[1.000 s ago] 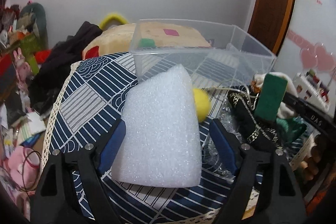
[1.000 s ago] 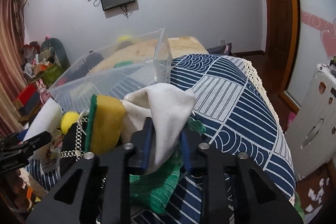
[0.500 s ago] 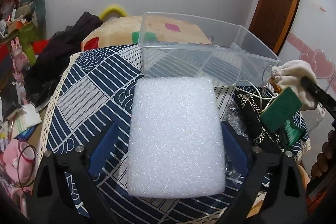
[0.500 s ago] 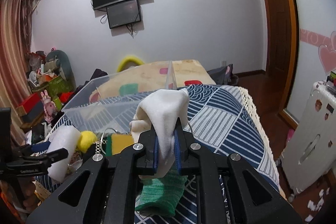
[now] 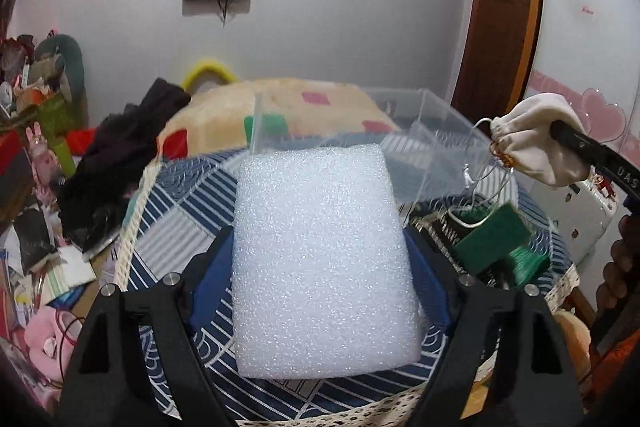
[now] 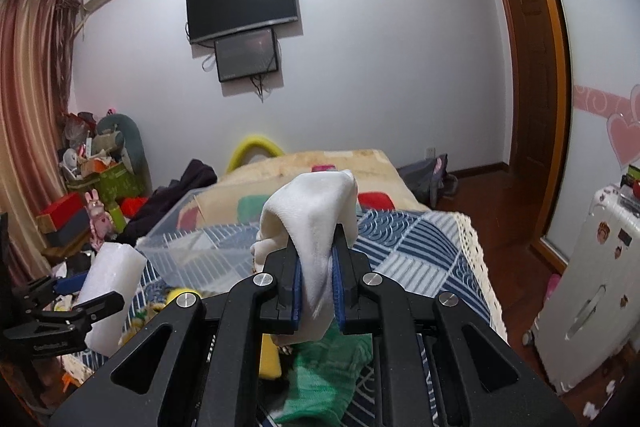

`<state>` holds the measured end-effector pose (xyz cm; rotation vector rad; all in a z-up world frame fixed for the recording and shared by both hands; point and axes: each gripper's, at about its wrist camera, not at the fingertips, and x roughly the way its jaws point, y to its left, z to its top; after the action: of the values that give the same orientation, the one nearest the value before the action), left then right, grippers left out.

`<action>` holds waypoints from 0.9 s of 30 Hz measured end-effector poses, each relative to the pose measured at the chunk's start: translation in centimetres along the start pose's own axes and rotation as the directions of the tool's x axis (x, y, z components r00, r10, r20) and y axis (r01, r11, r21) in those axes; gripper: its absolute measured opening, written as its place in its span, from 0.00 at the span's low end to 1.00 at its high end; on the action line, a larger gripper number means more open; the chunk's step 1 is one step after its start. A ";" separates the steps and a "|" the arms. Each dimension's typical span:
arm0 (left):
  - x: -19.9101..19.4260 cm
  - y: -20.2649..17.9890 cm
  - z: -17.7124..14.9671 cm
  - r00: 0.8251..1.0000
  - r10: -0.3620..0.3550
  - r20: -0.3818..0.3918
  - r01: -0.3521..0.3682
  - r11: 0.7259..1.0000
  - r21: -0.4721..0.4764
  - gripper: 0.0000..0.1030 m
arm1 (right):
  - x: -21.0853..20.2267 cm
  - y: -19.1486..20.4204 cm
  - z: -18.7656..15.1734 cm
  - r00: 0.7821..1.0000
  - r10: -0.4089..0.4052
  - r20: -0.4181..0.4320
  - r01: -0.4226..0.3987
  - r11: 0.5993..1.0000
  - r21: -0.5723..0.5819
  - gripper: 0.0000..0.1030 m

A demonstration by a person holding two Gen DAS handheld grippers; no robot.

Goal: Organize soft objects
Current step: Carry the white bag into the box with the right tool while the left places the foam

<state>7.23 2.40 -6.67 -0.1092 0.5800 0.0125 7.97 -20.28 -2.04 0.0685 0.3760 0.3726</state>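
Left gripper [image 5: 320, 267] clamps a grainy white foam block [image 5: 322, 259] above the patterned tablecloth [image 5: 176, 227]; right gripper [image 6: 316, 291] pinches a cream drawstring pouch [image 6: 316, 223] aloft, its lower end hidden behind the fingers.

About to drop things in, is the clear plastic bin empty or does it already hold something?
Empty, as far as visible: through the clear plastic bin only the patterned tablecloth shows. Foam block hides its near corner.

White wall w/ TV [image 6: 243, 2] (monitor [image 6: 247, 54] below), wood door [image 6: 532, 67], striped curtain [image 6: 28, 115].
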 end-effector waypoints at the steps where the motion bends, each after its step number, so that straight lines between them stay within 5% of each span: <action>1: -0.4 -0.1 0.4 1.000 0.000 0.011 0.000 1.000 0.003 0.79 | 0.0 0.1 0.2 1.000 0.003 0.006 -0.003 1.000 -0.002 0.11; 16: 0.8 0.3 6.4 0.995 0.004 0.099 -0.004 1.000 0.001 0.79 | 1.7 2.2 3.7 0.991 0.035 0.128 -0.028 0.998 -0.058 0.11; 27: 6.7 0.0 9.8 1.000 -0.012 0.023 0.012 1.000 0.018 0.79 | 6.6 2.2 2.9 0.996 0.084 0.009 -0.083 0.995 -0.061 0.11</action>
<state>18.22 3.33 -2.23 -0.0949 0.5561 -0.0033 13.99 -15.80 -1.34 0.0272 0.3504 0.4655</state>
